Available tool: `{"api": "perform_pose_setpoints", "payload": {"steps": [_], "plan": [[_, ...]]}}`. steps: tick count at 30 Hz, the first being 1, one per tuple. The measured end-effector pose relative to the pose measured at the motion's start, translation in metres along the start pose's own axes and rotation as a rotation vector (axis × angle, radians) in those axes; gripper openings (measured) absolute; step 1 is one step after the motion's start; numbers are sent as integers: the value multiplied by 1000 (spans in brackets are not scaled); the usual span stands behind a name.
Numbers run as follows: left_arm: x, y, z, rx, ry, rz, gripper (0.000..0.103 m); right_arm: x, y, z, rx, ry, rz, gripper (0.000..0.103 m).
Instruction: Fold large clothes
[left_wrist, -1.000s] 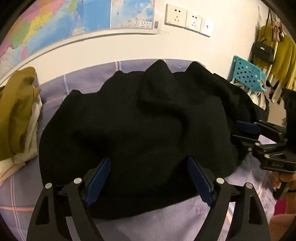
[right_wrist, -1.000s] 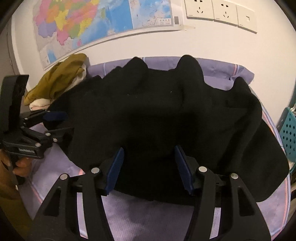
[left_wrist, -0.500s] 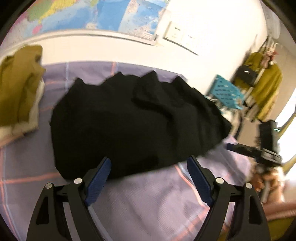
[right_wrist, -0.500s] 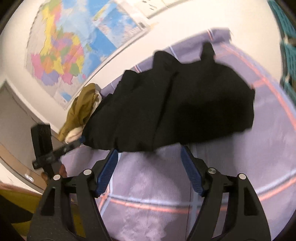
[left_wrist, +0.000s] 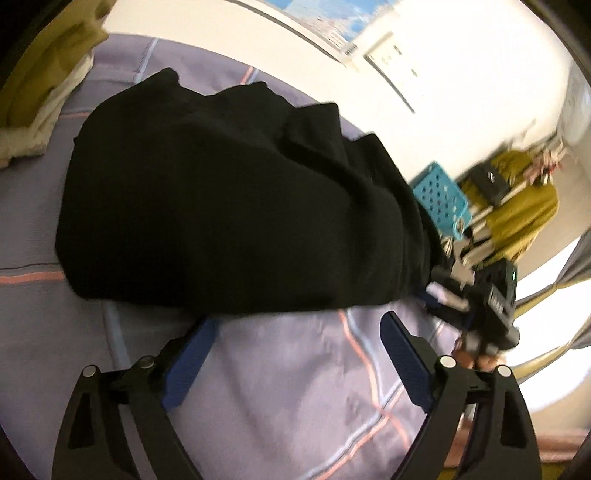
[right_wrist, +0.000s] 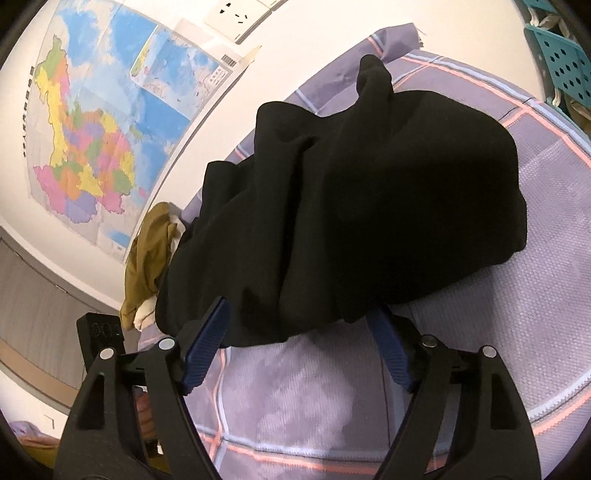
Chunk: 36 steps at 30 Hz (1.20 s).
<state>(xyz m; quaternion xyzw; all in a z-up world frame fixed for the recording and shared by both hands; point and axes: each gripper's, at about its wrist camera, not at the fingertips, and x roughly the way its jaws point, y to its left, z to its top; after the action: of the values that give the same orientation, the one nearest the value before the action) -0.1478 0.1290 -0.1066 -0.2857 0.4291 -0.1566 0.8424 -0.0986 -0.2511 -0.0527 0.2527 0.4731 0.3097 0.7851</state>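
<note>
The purple checked bedsheet now shows bare between each pair of jaws, where a second ago black cloth filled that gap. The black garment lies bunched in a thick folded heap mid-bed, well clear of the mustard clothes pile. Both views have rolled sharply. The left gripper and right gripper have just been opening and stand spread, pinching nothing; that fold looks finished.
</note>
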Motion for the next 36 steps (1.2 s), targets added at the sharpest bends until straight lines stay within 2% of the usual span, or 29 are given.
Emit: {"api": "perform_pose_setpoints", "payload": {"steps": [5, 12, 17, 19, 23, 24, 28, 31, 32, 33, 34, 36], "plan": [[1, 11, 10, -87, -63, -64, 94, 3, 1, 2, 15, -15, -2, 78], [8, 11, 25, -109, -166, 10, 94, 6, -1, 8, 34, -73, -23, 78], [3, 26, 42, -241, -201, -13, 94, 12, 1, 13, 54, -112, -50, 81], [4, 32, 49, -278, -204, -4, 94, 17, 4, 17, 55, -129, -65, 85], [14, 22, 62, -223, -163, 99, 94, 27, 7, 26, 83, -171, -90, 92], [16, 20, 65, -208, -155, 116, 94, 30, 8, 28, 86, -178, -94, 98], [17, 19, 69, -204, -145, 134, 94, 40, 12, 35, 90, -227, -124, 98], [20, 12, 71, -169, -137, 190, 92, 46, 15, 38, 80, -246, -145, 98], [21, 9, 71, -156, -136, 214, 92, 49, 16, 40, 70, -237, -157, 98], [22, 7, 71, -147, -136, 229, 91, 50, 17, 40, 66, -236, -164, 90], [22, 5, 71, -138, -134, 247, 90, 49, 16, 41, 71, -239, -163, 78], [23, 4, 72, -131, -130, 261, 89, 50, 9, 43, 68, -213, -156, 65]]}}
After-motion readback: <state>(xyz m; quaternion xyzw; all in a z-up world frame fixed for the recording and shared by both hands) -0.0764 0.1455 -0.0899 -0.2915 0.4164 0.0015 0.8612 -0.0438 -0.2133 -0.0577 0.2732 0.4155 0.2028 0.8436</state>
